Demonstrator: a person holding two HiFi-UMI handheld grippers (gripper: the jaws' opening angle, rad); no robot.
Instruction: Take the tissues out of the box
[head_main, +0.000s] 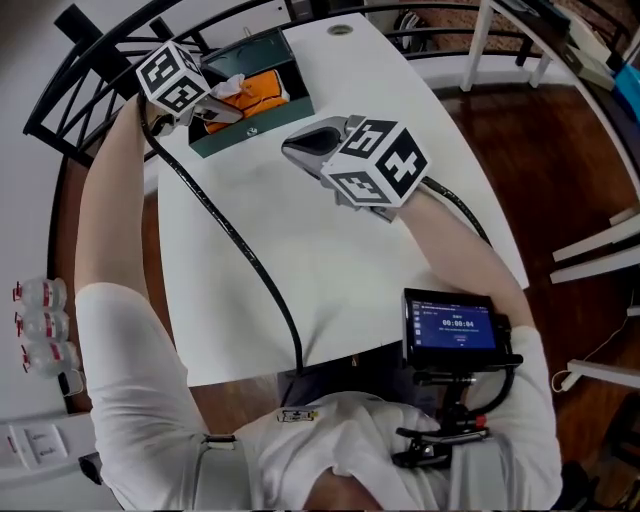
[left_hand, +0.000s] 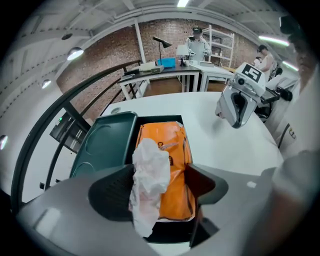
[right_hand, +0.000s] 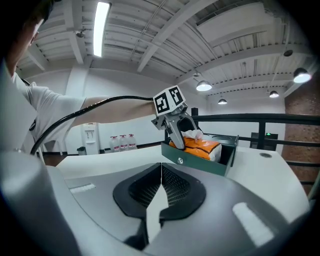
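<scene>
A dark green box stands open at the far left of the white table, its lid folded back. Inside lies an orange tissue pack, from which a crumpled white tissue sticks up. My left gripper hovers over the box with its jaws wide apart. The tissue rests against the left jaw and stays clear of the right one. My right gripper hangs over the table to the right of the box; its jaws are shut on nothing. The right gripper view shows the box and the left gripper above it.
The white table has a round cable hole at its far end. A black curved railing runs behind the box. Water bottles stand on the floor at left. A small screen is mounted at my chest.
</scene>
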